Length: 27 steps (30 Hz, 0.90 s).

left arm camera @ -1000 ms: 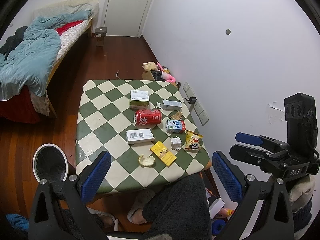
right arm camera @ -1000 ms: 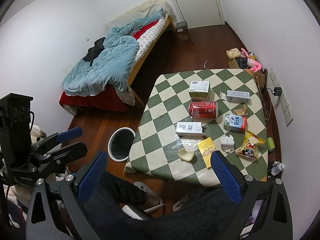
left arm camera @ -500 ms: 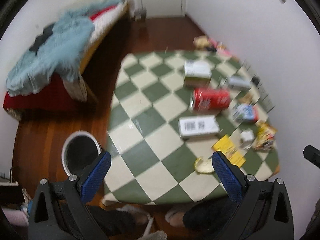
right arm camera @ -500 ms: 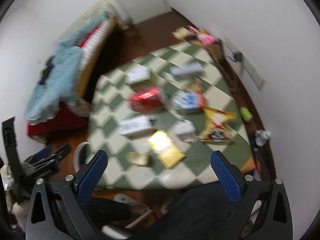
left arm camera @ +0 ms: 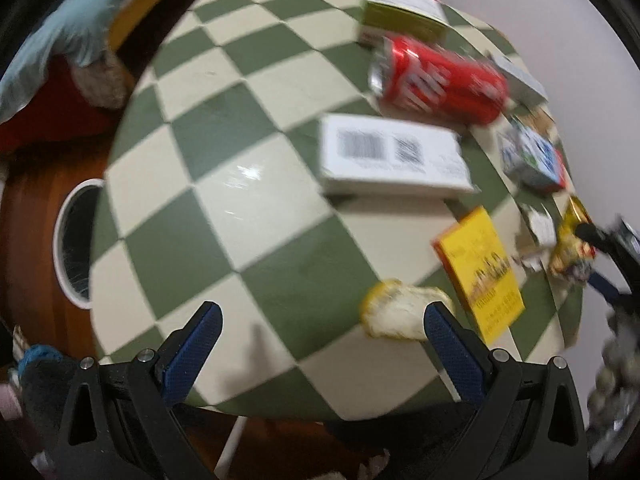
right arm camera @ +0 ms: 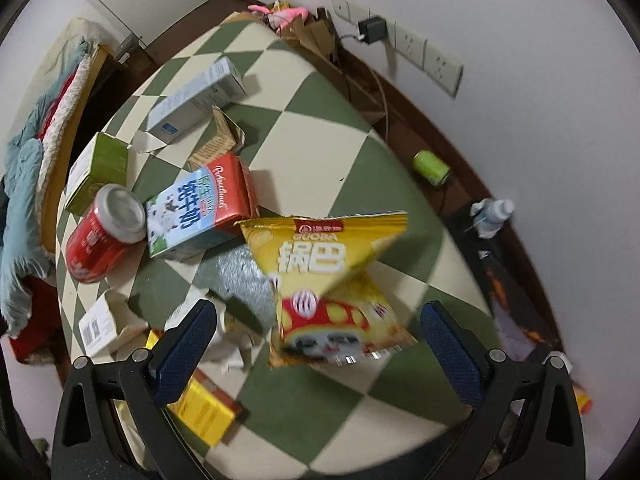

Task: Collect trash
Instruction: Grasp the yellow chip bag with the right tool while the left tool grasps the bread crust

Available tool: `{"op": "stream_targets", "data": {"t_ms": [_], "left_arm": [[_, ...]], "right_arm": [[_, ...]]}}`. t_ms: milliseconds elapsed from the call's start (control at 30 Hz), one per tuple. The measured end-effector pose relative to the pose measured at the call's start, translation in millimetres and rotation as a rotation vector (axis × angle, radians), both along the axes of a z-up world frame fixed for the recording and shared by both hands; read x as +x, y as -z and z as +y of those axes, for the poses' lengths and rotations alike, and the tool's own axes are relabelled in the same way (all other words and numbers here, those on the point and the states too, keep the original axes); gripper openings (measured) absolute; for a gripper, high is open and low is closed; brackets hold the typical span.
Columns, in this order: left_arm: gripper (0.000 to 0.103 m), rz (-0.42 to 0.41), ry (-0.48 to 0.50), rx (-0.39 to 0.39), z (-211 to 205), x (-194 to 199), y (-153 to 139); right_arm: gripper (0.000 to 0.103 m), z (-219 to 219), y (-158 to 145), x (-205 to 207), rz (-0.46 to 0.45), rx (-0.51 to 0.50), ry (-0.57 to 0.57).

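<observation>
Trash lies on a green-and-cream checkered table (left arm camera: 260,216): a red can (left arm camera: 440,80), a white barcode box (left arm camera: 392,156), a yellow flat box (left arm camera: 480,272), a peel (left arm camera: 400,312), a milk carton (right arm camera: 200,208) and a yellow snack bag (right arm camera: 332,280). My left gripper (left arm camera: 320,336) is open above the table's near edge, with the peel by its right finger. My right gripper (right arm camera: 320,332) is open just above the snack bag. A white-rimmed bin (left arm camera: 72,240) stands on the floor left of the table.
A bed with a blue quilt (left arm camera: 60,24) is at the left. A wall with sockets (right arm camera: 420,52) runs along the table's right side. A green can (right arm camera: 430,168) and a bottle (right arm camera: 490,216) lie on the floor there. Crumpled paper (right arm camera: 224,340) lies by the right gripper's left finger.
Both grippers have dropped from high above the room to close over the table. The left one came down near the peel, the right one over the snack bag.
</observation>
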<state>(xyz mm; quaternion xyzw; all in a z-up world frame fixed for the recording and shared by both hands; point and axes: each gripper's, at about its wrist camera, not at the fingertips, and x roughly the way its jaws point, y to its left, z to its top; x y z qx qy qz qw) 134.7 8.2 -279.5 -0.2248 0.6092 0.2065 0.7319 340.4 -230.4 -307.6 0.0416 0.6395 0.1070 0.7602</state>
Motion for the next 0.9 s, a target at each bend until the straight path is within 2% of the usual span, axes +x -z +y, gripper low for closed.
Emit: {"op": "stream_targets", "data": {"t_ms": [33, 133, 200, 300, 433, 533, 633, 733, 800, 900], "left_arm": [[0.103, -0.002, 0.022, -0.009, -6, 2, 2], [0.103, -0.005, 0.082, -0.036, -20, 11, 9], [0.102, -0.010, 0.121, -0.044, -27, 14, 14], [0.102, -0.001, 0.151, -0.049, -35, 14, 22], [0.102, 0.008, 0.158, -0.049, -39, 15, 35], [0.096, 0.002, 0.148, -0.022, -42, 17, 42], [0.079, -0.013, 0.144, 0.031, -41, 20, 42], [0.050, -0.032, 0.155, 0.077, -41, 18, 36], [0.041, -0.045, 0.164, 0.087, -41, 21, 29], [0.036, -0.061, 0.173, 0.111, -46, 24, 21]], "right_arm": [[0.082, 2, 5, 2, 0.003, 0.002, -0.004], [0.061, 2, 14, 4, 0.000, -0.021, -0.013], [0.057, -3, 12, 1, -0.008, -0.008, -0.028], [0.056, -15, 3, -10, 0.003, 0.008, -0.048], [0.055, -26, -5, -35, 0.021, 0.025, -0.086], [0.055, -27, -4, -52, 0.023, 0.014, -0.109], [0.054, -26, 4, -60, 0.031, 0.007, -0.105], [0.051, -25, 6, -62, 0.010, -0.003, -0.112], [0.050, -21, 4, -63, -0.006, -0.016, -0.123], [0.049, -18, 1, -66, -0.019, -0.023, -0.135]]}}
